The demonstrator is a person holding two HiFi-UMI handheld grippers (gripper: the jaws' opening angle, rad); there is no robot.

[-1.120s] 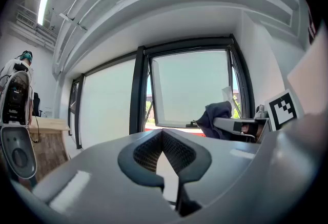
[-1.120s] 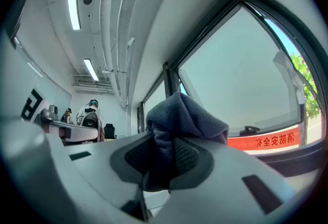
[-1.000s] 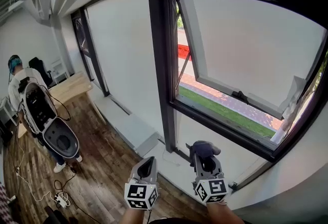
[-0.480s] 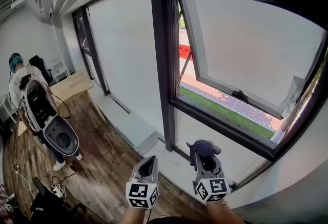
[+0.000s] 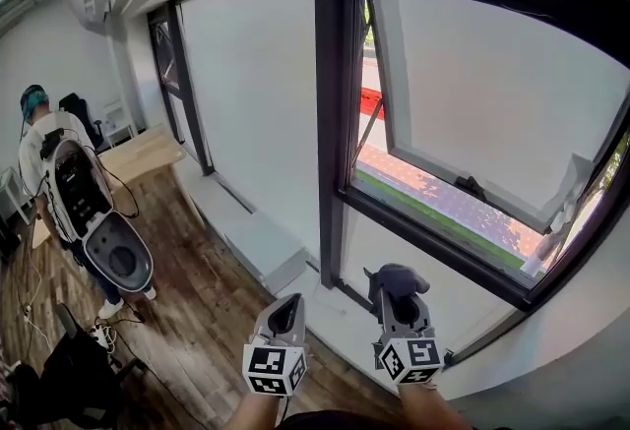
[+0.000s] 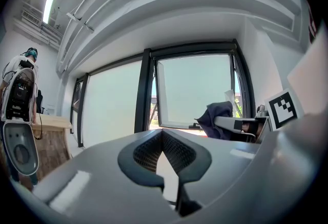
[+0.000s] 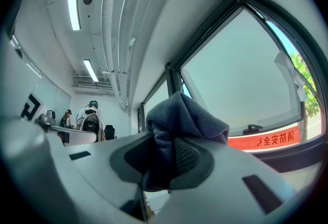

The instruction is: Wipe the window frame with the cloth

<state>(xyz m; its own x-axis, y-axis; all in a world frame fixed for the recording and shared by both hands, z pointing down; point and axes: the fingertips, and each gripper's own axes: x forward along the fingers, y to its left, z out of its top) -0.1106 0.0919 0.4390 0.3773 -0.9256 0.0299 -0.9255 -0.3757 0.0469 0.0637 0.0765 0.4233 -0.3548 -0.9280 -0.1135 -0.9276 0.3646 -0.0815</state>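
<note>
The black window frame (image 5: 331, 123) stands ahead, its sash (image 5: 463, 184) tilted open outward. My right gripper (image 5: 397, 288) is held low in front of the bottom rail, a little short of it, and is shut on a dark grey-blue cloth (image 5: 394, 276). In the right gripper view the cloth (image 7: 184, 115) bulges up from between the pads of that gripper (image 7: 164, 155), with the frame (image 7: 205, 33) beyond. My left gripper (image 5: 285, 312) hangs beside it to the left, shut on nothing. In the left gripper view its pads (image 6: 174, 154) meet at the tip, and the cloth (image 6: 218, 118) shows at right.
A person (image 5: 54, 157) carrying a large white device stands at far left on the wooden floor (image 5: 187, 310). A low white ledge (image 5: 251, 241) runs under the windows. A wooden table (image 5: 138, 154) sits beyond, with cables (image 5: 98, 330) and a dark chair (image 5: 69, 379) at lower left.
The head view has shifted, so the window sits further right in the picture. A dark chair has come into view at lower left. Both grippers hold about the same pose.
</note>
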